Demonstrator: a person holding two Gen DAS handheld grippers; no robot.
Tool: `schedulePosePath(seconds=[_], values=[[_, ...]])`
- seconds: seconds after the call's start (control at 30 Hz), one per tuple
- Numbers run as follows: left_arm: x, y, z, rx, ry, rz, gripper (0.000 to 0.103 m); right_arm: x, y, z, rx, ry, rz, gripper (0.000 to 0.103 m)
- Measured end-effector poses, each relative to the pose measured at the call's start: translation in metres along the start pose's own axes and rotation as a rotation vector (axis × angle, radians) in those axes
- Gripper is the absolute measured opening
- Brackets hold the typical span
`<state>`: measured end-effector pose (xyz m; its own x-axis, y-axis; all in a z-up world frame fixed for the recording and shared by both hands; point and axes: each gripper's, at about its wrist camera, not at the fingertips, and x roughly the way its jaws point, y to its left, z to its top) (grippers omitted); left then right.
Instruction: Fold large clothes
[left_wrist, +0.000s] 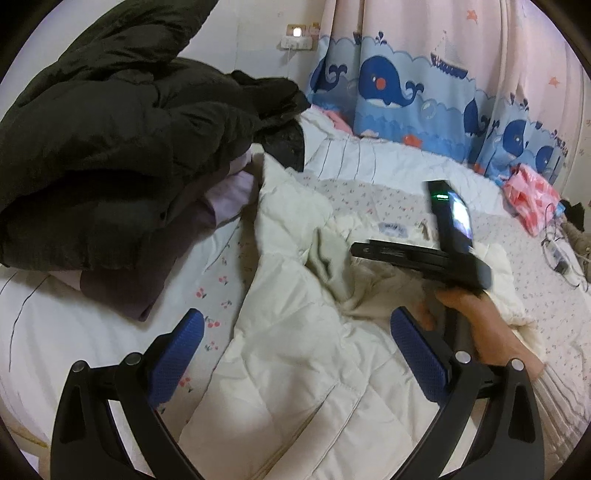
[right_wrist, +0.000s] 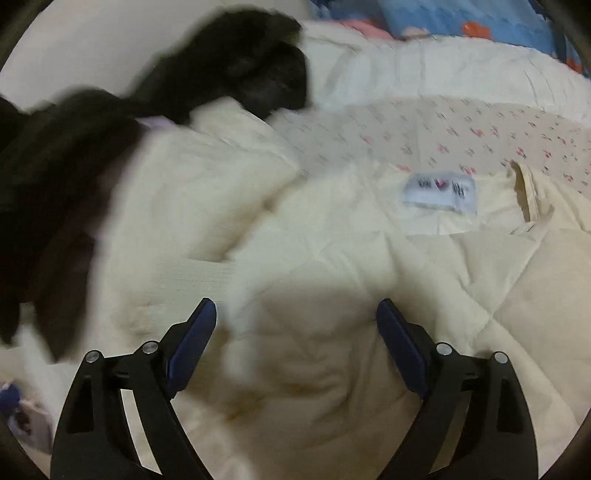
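Note:
A cream quilted puffer coat (left_wrist: 295, 350) lies spread on the bed, with its white neck label (left_wrist: 392, 229) facing up. My left gripper (left_wrist: 297, 345) is open just above the coat, holding nothing. In the left wrist view the right gripper's black body (left_wrist: 424, 258) hovers over the coat's collar, held by a hand (left_wrist: 476, 317). In the right wrist view, which is blurred, the coat (right_wrist: 332, 258) fills the frame, and the label (right_wrist: 439, 192) lies ahead. My right gripper (right_wrist: 297, 325) is open over the coat, empty.
A black puffer jacket (left_wrist: 110, 140) is piled on purple clothes (left_wrist: 147, 280) at the left; it also shows in the right wrist view (right_wrist: 74, 177). A floral bedsheet (left_wrist: 535, 295) covers the bed. Whale-print curtains (left_wrist: 424, 81), a pink bag (left_wrist: 532, 195) and cables (left_wrist: 557, 254) lie at the far right.

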<state>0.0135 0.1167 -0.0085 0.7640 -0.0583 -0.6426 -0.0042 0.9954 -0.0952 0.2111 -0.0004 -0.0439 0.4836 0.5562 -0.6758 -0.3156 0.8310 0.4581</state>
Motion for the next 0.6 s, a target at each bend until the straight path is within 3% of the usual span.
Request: schedulePosePath(seconds=[0.03, 0.13, 0.2, 0.23, 0.3, 0.37, 0.5, 0.6], values=[[0.003, 0.0, 0.003, -0.004, -0.002, -0.018, 0.097, -0.014, -0.003, 0.001, 0.008, -0.024, 0.023, 0.086], [0.025, -0.009, 0.026, 0.01, 0.012, -0.003, 0.097, -0.082, -0.025, -0.038, 0.064, -0.096, 0.117, 0.092], [0.048, -0.02, 0.047, 0.048, 0.022, 0.077, 0.097, -0.108, -0.042, -0.055, 0.109, -0.093, 0.109, 0.092], [0.072, -0.03, 0.068, 0.116, 0.039, 0.148, 0.097, -0.113, -0.053, -0.059, 0.16, -0.078, 0.098, 0.092], [0.105, -0.041, 0.095, 0.197, 0.06, 0.283, 0.097, -0.123, -0.068, -0.067, 0.262, -0.034, 0.168, 0.092], [0.153, -0.047, 0.13, 0.234, 0.118, 0.355, 0.097, -0.133, -0.071, -0.073, 0.267, -0.057, 0.178, 0.092], [0.22, -0.037, 0.175, 0.198, 0.214, 0.465, 0.097, -0.128, -0.084, -0.078, 0.363, -0.03, 0.219, 0.092], [0.259, -0.009, 0.198, 0.011, 0.33, 0.418, 0.097, -0.124, -0.086, -0.084, 0.367, 0.0, 0.223, 0.092]])
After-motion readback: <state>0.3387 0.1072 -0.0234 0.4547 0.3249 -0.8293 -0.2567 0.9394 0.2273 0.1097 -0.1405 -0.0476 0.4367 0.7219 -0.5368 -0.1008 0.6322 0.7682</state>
